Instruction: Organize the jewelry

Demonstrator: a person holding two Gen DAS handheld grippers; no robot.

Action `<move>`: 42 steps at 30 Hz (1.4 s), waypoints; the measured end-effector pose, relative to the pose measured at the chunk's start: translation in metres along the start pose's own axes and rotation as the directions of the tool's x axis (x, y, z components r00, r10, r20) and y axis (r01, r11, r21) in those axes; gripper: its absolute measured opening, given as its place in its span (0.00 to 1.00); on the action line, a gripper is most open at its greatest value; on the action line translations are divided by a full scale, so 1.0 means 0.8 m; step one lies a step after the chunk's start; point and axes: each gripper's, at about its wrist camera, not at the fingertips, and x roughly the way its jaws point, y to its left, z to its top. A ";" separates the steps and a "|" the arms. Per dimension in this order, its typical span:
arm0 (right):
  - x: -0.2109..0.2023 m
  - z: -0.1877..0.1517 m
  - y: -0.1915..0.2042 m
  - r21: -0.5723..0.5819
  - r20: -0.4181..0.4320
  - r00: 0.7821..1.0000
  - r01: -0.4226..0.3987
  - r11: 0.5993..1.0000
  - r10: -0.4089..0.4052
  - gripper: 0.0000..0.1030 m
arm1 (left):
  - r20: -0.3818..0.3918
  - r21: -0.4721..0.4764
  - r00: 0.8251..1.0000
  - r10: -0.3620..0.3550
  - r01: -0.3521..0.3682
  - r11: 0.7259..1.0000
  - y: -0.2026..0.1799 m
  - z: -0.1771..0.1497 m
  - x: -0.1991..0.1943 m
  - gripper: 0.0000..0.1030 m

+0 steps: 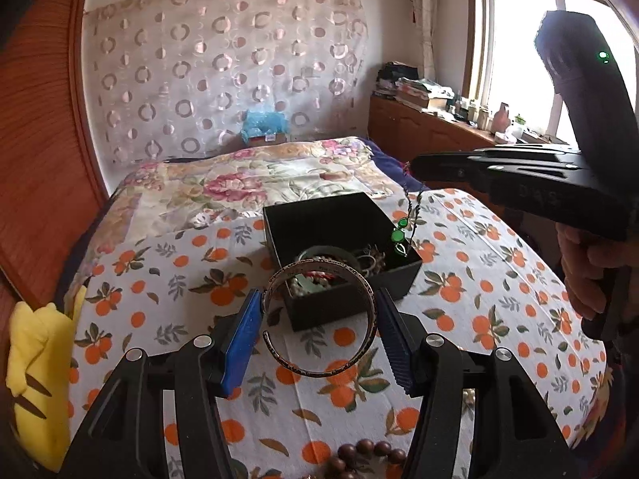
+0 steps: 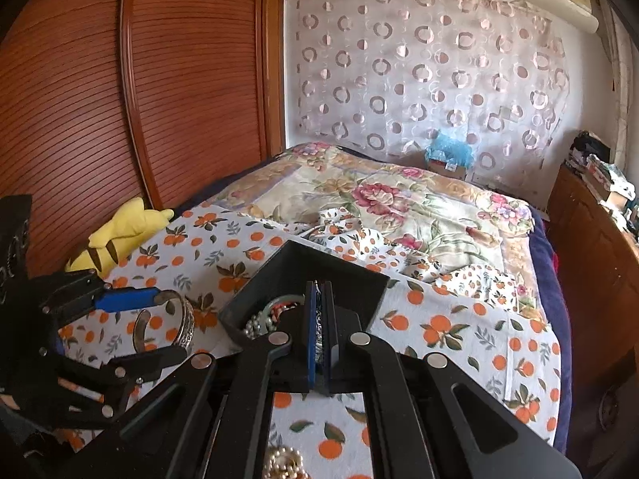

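Note:
A black open box with several pieces of jewelry stands on the orange-print cloth; it also shows in the right wrist view. My left gripper is shut on a silver cuff bangle, held just in front of the box; the bangle also shows in the right wrist view. My right gripper is shut on a chain necklace with green stones that hangs over the box's right side.
Brown wooden beads lie on the cloth by the left gripper. A gold bead piece lies under the right gripper. A yellow plush toy sits at the bed's left edge. A wooden wardrobe stands on the left.

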 end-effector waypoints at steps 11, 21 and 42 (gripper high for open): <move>0.056 -0.018 -0.016 0.016 -0.098 0.995 0.010 1.000 -0.009 0.05 | -0.035 -0.012 0.999 0.038 -0.038 0.999 0.016 0.018 0.041 0.53; 0.043 -0.063 -0.052 0.059 -0.110 0.993 0.045 0.997 -0.039 0.05 | -0.075 -0.001 0.996 0.046 -0.046 0.999 0.011 0.042 0.085 0.53; 0.018 -0.134 -0.062 0.072 -0.120 0.993 0.027 0.997 -0.018 0.05 | -0.134 0.057 0.989 0.066 -0.059 0.997 -0.024 0.048 0.137 0.53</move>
